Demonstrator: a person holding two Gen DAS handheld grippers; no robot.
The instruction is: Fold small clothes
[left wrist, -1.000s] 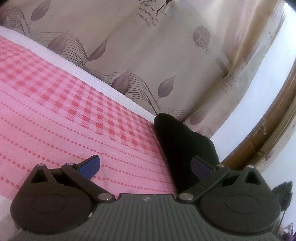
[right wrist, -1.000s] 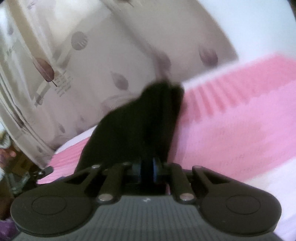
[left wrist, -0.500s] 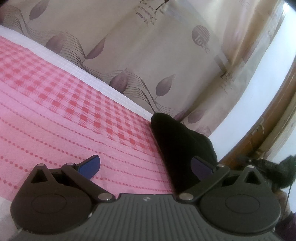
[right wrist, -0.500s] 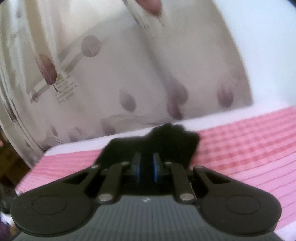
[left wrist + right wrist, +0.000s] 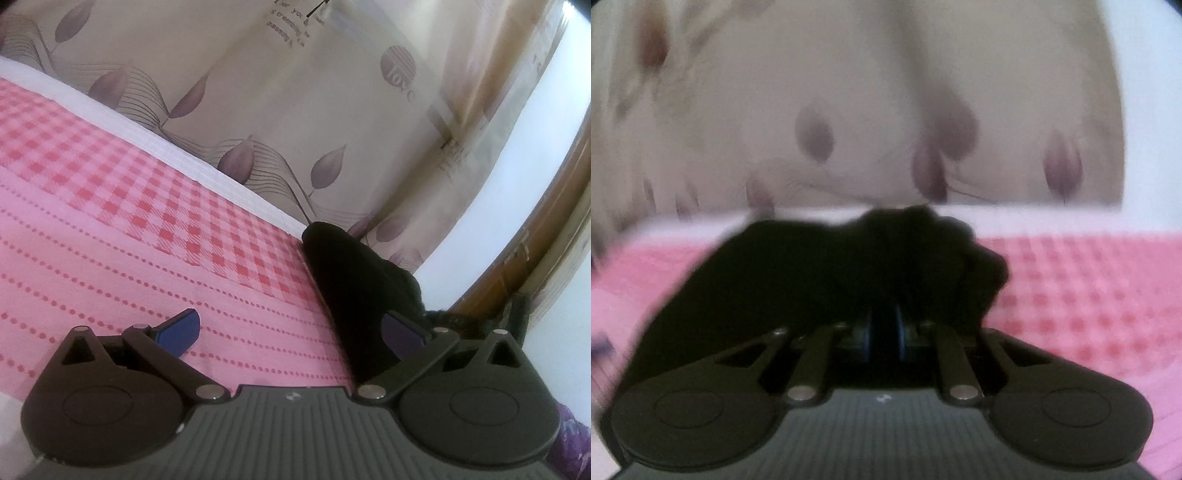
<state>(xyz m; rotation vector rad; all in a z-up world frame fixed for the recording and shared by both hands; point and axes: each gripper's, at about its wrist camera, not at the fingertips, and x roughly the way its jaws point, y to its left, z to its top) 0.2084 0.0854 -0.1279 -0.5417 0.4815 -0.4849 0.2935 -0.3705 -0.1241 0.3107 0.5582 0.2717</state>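
Left gripper (image 5: pixel 291 332) low over bed, jaws spread wide, blue pads (image 5: pixel 179 328) well apart, nothing between them. Pink bedsheet (image 5: pixel 110 236) below: dotted stripes near, red check band farther, white border at far edge. Black garment (image 5: pixel 351 288) lies on sheet at right, partly behind right-hand pad. Beige curtain (image 5: pixel 280 110) with purple leaf print behind bed. Brown wooden frame (image 5: pixel 546 236) at far right.

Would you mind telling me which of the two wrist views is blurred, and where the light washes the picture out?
Right wrist view: blurred throughout, the leaf-print beige curtain and the black cloth garment smeared soft. Left wrist view: sharp on the pink checked bedsheet, bowed by the fisheye, and washed out white along the bright wall at right.
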